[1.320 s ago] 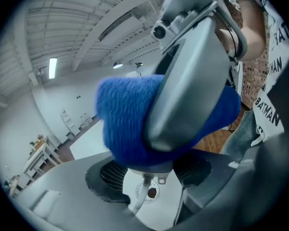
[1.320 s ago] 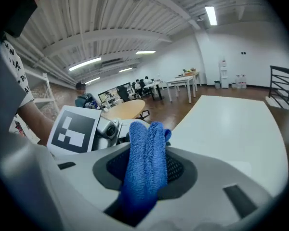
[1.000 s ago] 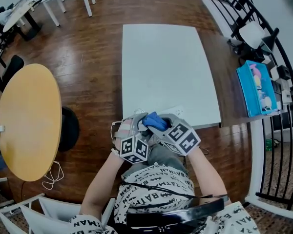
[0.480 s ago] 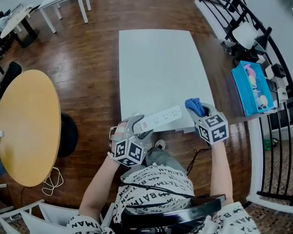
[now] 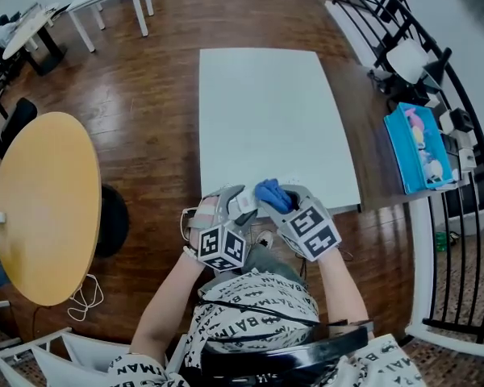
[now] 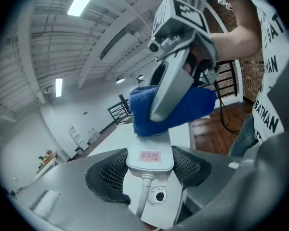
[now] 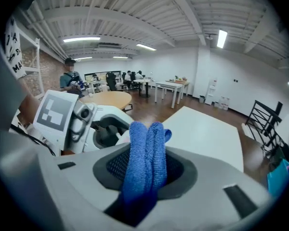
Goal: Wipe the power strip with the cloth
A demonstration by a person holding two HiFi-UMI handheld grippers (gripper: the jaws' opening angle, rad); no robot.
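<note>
The power strip [image 6: 149, 157] is lifted just off the 6 o'clock edge of the white table [image 5: 266, 111]. The left gripper [image 5: 239, 203] has its jaws set wide and clamped on the strip's cord end. The strip is a long, stiff bar of smooth white plastic with rounded corners and a small pink label. It looks light but slippery, so the ribbed black pads gripping its flat sides beside the cord make a sensible hold. The cord drops away at 6 o'clock and may tug.

The right gripper [image 5: 276, 197], at the left one's 3 o'clock, pinches a folded blue cloth [image 7: 143, 150]. The cloth is soft, nubby terry that bunches and should mould to the casing. It is pressed against the strip just past the label.
</note>
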